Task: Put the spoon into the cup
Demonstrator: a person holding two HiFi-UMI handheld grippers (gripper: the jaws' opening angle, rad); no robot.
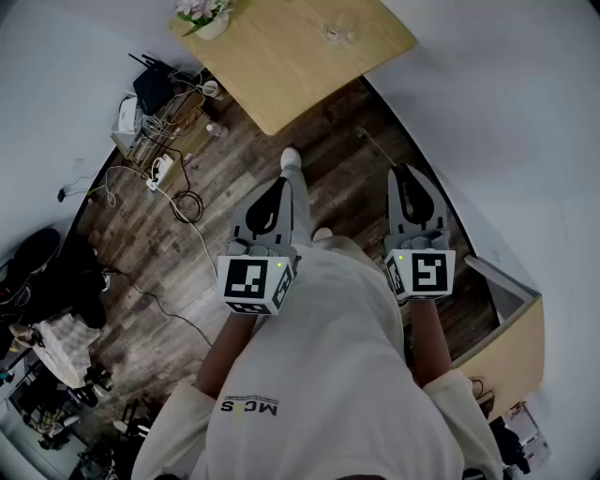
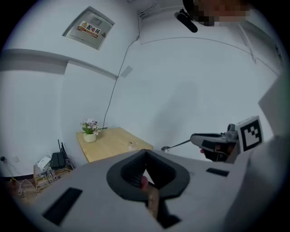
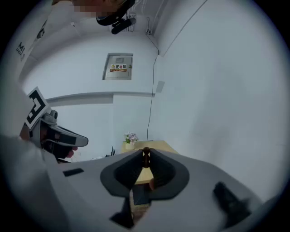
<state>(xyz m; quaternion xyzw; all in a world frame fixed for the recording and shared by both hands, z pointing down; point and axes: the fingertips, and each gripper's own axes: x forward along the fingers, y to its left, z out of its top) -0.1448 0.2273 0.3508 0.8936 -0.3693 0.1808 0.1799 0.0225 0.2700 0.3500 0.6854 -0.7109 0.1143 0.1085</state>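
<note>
I stand on a wood floor, well back from the light wooden table (image 1: 281, 66). The small clear cup (image 1: 339, 30) stands near the table's right end; in the left gripper view the cup (image 2: 130, 145) is tiny. My right gripper (image 1: 403, 173) is shut on a thin spoon (image 1: 375, 145) that points forward over the floor. In the left gripper view the spoon (image 2: 174, 145) sticks out of the right gripper (image 2: 195, 138), bowl leading. Its handle end (image 3: 146, 157) shows between the right jaws. My left gripper (image 1: 284, 183) is shut with nothing in it.
A white pot of flowers (image 1: 208, 19) stands at the table's left end. Cables, a power strip (image 1: 159, 171) and a low rack with devices lie on the floor to the left. Another wooden desk corner (image 1: 511, 342) is close on my right. White walls curve around.
</note>
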